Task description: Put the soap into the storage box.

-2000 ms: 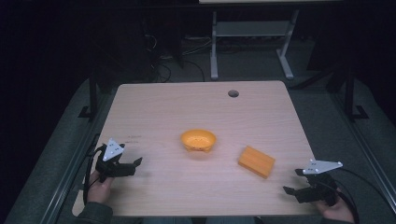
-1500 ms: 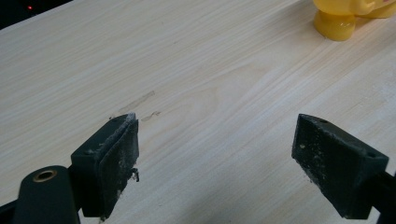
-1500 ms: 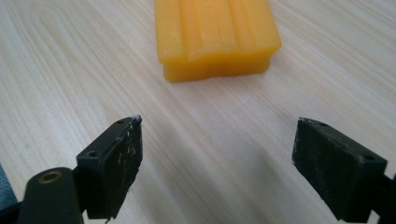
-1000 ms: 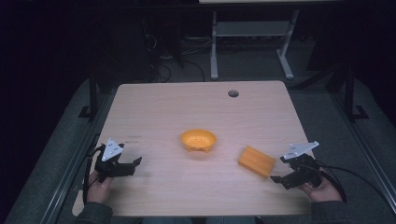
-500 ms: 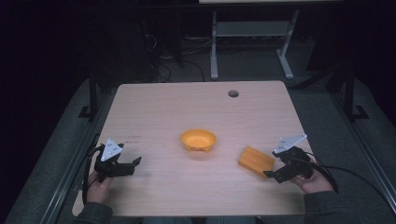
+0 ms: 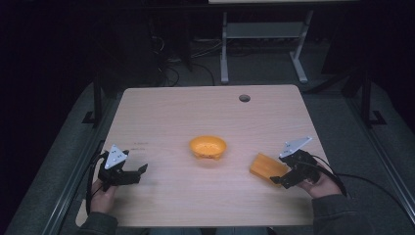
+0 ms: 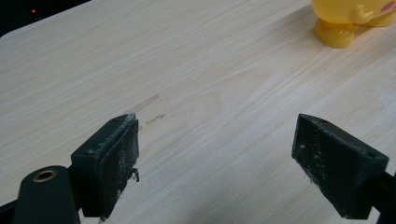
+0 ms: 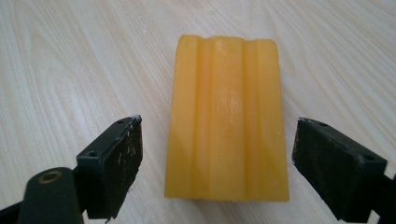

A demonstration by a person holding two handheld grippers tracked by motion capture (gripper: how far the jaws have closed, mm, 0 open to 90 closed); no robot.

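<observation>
Right gripper (image 6: 279, 177) moved in to the orange block (image 8: 227, 119), jaws spread astride it, left gripper (image 6: 139, 172) jaws spread, empty

A light wood-grain table (image 6: 161, 117) is standing in a dim room, a round cable hole (image 6: 244, 98) sitting near its far edge. Grey carpet (image 6: 264, 68) is lying beyond it, where a white metal frame (image 6: 262, 32) is standing and dark cables (image 6: 169, 73) are trailing. Darkness is swallowing the surroundings.
</observation>
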